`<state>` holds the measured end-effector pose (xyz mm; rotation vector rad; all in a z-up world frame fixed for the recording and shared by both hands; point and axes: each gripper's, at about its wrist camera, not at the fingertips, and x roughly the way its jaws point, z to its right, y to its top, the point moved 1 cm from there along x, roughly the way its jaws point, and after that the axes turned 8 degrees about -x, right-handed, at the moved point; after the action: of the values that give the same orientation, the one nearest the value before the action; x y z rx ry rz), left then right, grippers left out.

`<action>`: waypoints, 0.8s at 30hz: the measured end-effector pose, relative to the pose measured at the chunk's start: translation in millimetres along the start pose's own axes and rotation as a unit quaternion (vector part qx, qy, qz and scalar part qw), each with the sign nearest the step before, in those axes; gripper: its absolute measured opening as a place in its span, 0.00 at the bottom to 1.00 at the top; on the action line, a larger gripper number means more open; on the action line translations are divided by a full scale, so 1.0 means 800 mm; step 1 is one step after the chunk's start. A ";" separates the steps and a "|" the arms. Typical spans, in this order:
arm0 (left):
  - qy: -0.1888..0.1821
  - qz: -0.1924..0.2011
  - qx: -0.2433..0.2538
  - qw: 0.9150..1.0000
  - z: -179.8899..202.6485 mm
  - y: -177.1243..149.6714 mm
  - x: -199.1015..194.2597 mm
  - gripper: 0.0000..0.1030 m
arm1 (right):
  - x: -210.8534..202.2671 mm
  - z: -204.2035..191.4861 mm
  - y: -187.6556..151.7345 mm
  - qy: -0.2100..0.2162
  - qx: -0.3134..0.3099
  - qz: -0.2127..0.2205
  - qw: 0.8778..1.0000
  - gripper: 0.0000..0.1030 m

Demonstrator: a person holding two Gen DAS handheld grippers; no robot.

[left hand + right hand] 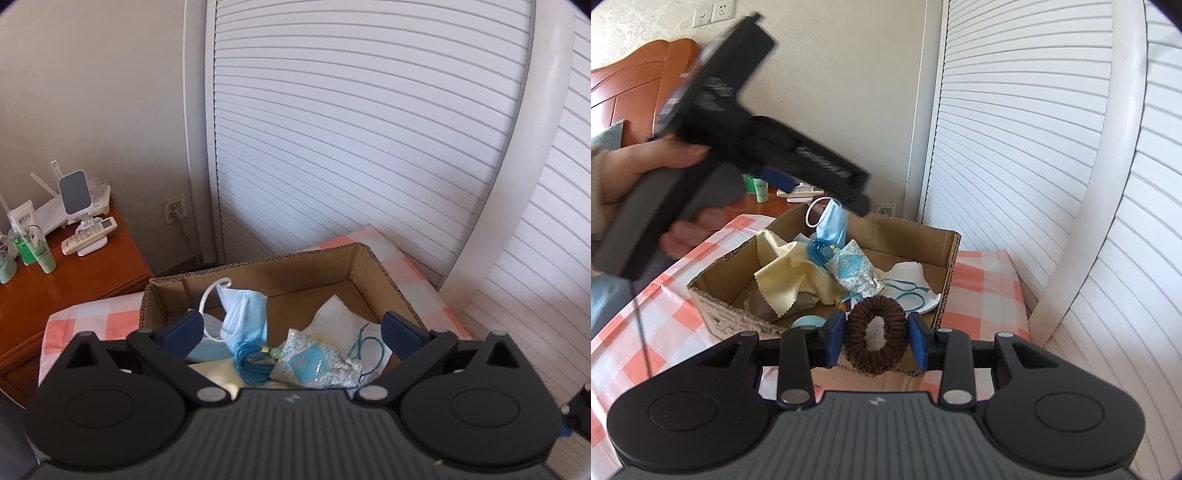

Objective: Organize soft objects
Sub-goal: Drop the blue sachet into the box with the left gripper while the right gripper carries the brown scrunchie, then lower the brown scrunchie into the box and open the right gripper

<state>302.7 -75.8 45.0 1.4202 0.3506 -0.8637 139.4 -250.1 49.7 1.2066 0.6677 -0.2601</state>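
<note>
My right claw [876, 338] is pinching a brown scrunchie [876, 334] between its blue pads, one pad pressed on each side of the ring, and I have it hanging just over the near edge of the cardboard box [951, 266]. My left claw [291, 330] is spread wide with nothing between its pads, poised above the same box [258, 271] and angled down into it. From the right wrist view I see that left claw [816, 184] blurred above the far-left corner of the box, gripped by a hand [635, 173]. Inside the box I can make out a blue face mask [242, 314] propped against the back wall, a coil of blue cord [251, 360] beside a patterned blue pouch [314, 360], a white cloth [334, 315] toward the right and a pale yellow cloth [790, 273] toward the left. The box sits on a pink-and-white checked cover [986, 280]. Off to the left stands a wooden bedside table [74, 280]
</note>
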 end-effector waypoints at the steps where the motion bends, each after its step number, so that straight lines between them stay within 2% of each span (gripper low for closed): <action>1: 0.002 -0.001 0.004 1.000 -0.001 -0.002 -0.006 0.99 | 0.007 0.005 0.004 0.000 0.003 -0.002 1.000 0.40; 5: 0.027 -0.008 0.026 0.999 -0.004 -0.009 -0.033 0.99 | 0.039 0.022 0.019 0.005 0.021 -0.018 1.000 0.41; 17: 0.063 0.022 0.087 0.994 -0.013 -0.041 -0.104 0.99 | 0.133 0.030 0.054 0.006 0.051 -0.067 0.996 0.42; 19: 0.060 0.019 0.089 0.994 -0.014 -0.049 -0.111 0.99 | 0.139 0.027 0.057 0.003 0.052 -0.065 0.997 0.56; 21: 0.056 0.024 0.091 0.994 -0.014 -0.058 -0.120 0.99 | 0.140 0.024 0.060 -0.008 0.054 -0.059 0.997 0.80; 24: 0.051 0.035 0.098 0.993 -0.009 -0.069 -0.133 0.99 | 0.130 0.023 0.063 -0.013 0.060 -0.048 0.997 0.95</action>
<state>196.0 -31.3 77.6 1.6526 0.2979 -0.7858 253.8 -232.6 29.8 1.2857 0.6968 -0.4012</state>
